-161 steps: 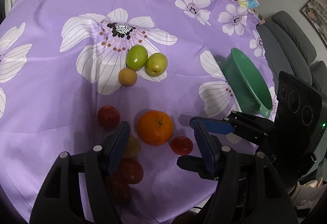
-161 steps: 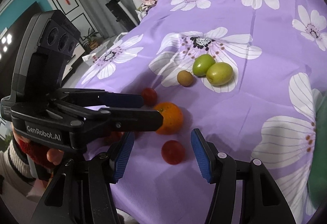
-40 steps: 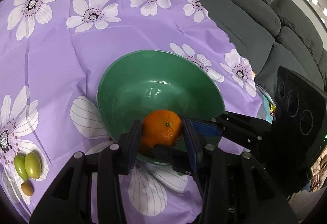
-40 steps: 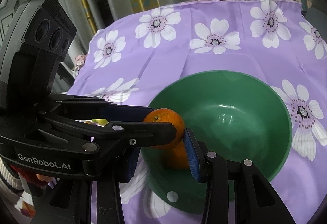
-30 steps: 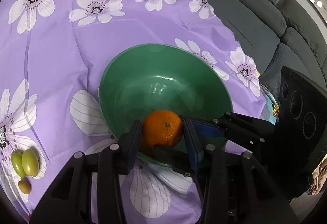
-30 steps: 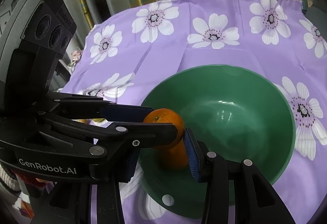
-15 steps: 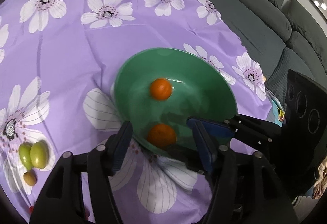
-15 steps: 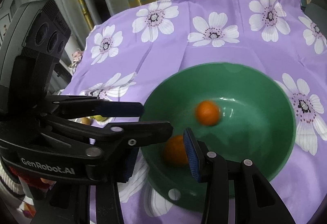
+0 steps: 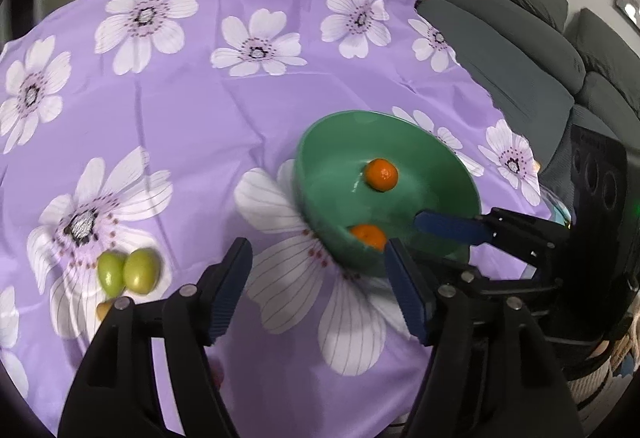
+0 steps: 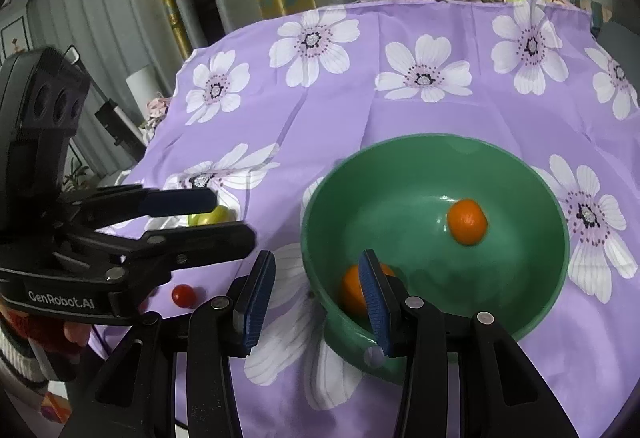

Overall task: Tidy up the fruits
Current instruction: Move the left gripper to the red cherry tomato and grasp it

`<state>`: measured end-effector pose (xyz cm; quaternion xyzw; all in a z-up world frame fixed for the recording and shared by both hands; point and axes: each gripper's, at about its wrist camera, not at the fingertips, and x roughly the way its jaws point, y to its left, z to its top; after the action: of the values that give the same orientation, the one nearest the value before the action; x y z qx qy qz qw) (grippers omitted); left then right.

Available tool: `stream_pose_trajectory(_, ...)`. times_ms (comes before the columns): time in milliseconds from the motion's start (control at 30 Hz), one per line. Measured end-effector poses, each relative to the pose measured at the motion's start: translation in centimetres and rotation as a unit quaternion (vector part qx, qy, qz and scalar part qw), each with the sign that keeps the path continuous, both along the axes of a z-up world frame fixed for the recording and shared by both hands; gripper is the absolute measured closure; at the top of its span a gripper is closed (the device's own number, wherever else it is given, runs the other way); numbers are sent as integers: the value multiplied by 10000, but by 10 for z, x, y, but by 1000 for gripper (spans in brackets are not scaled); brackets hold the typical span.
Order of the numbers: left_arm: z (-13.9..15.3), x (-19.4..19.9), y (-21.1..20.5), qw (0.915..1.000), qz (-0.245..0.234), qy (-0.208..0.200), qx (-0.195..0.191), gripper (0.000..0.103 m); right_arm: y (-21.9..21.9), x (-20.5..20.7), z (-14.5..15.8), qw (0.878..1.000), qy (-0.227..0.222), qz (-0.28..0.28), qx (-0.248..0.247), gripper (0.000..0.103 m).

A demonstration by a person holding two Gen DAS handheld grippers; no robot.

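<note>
Released a second ago, the orange (image 9: 381,174) now sits loose inside the green bowl (image 9: 320,194), its reflection showing lower on the glossy wall. Left gripper (image 9: 318,288) is opening, nothing between its fingers; right gripper (image 10: 316,298) pinches the bowl's near rim. Orange looks firm, round and prone to rolling, so best gripped across its middle.

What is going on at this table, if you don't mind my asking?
A person with a handheld claw in each hand is sorting fruit into a green bowl. The right claw grips the bowl's near rim. An orange lies inside. The left claw is opening with nothing between its jaws. Two green fruits and a small red fruit wait on the cloth.
</note>
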<state>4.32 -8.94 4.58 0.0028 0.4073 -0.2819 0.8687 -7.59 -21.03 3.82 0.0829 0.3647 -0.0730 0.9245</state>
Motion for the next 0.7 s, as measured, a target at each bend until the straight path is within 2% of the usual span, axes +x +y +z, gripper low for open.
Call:
stream_pose_trajectory(400,-7,-17,43,9987,514,33,-27,32,24,7,5,9996,79,241,-121,56)
stream_pose_trajectory(700,-26,-20,92,9935,1070,357,-169,32,53,20,1,9975,295,602,-224,56)
